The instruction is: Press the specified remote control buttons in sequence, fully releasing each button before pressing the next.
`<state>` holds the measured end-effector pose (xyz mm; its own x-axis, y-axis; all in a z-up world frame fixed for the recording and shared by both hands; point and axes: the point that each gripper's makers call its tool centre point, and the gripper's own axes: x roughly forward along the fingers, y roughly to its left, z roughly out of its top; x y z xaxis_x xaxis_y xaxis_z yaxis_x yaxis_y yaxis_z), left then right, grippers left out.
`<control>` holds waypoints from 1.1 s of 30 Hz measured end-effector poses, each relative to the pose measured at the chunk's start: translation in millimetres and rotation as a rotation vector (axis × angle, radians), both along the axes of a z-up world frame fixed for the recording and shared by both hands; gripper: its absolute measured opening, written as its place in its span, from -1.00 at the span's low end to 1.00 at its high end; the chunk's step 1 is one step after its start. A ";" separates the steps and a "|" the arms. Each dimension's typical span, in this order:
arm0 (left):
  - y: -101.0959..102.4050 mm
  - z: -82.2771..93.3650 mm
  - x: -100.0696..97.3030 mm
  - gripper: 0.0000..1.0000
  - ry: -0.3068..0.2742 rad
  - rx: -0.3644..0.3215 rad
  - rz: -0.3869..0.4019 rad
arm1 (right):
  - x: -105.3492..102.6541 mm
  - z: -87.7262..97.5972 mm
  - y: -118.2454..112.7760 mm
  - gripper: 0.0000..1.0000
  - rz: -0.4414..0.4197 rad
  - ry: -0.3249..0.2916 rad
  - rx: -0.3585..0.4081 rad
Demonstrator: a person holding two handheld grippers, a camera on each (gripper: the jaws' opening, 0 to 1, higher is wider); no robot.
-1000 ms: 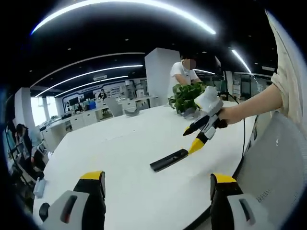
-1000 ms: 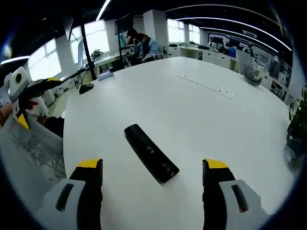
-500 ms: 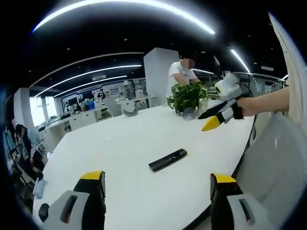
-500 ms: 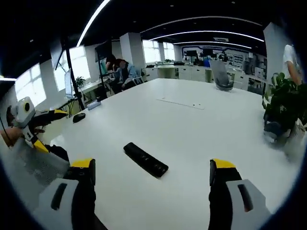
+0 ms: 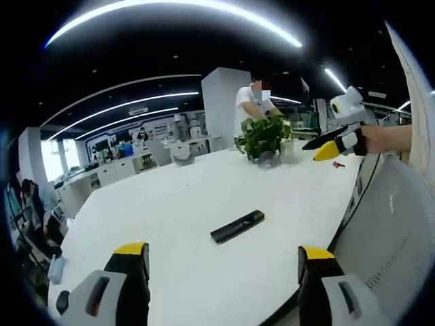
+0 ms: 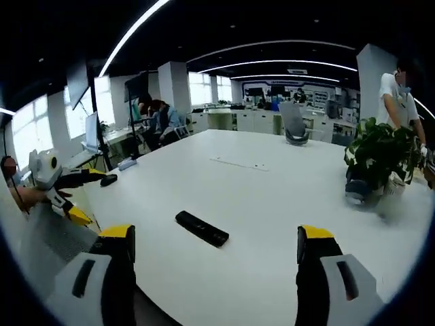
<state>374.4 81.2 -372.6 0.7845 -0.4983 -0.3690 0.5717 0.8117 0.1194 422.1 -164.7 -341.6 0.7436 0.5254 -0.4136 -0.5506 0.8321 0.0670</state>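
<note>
Pulled the right gripper [image 5: 325,147] up and well away from the remote [image 5: 237,226], left flat near the desk [image 6: 272,197] front edge, both sets of fingers [image 6: 117,239] spread open and empty, so probably fully released after a press.

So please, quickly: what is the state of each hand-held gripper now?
Left hand-held gripper: open, holding nothing, away from the remote.
Right hand-held gripper: open, holding nothing, raised off the table.
</note>
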 end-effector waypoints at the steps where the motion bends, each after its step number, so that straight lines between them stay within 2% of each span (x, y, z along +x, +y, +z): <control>1: -0.1 0.0 0.0 0.88 0.000 0.001 0.000 | -2.9 3.7 -1.7 1.00 -0.008 -0.009 0.009; 4: -0.7 0.6 -0.2 0.88 -0.003 0.005 0.000 | -12.4 10.0 -10.0 1.00 -0.045 -0.024 0.033; 8: -0.5 1.4 -0.1 0.89 -0.010 0.011 0.002 | -19.2 7.5 -15.9 1.00 -0.067 -0.023 0.053; 11: 0.3 2.0 0.2 0.89 -0.012 0.007 0.008 | -20.5 3.3 -16.2 1.00 -0.075 -0.010 0.057; 16: 1.1 3.4 0.2 0.90 -0.022 0.010 0.013 | -20.1 8.2 -15.0 1.00 -0.075 -0.031 0.071; 20: 2.6 3.4 -0.2 0.90 -0.024 0.012 0.021 | -22.3 5.5 -14.1 1.00 -0.065 -0.025 0.058; 33: 4.9 5.0 1.1 0.93 -0.031 0.012 0.040 | -21.3 8.2 -17.5 1.00 -0.073 -0.022 0.106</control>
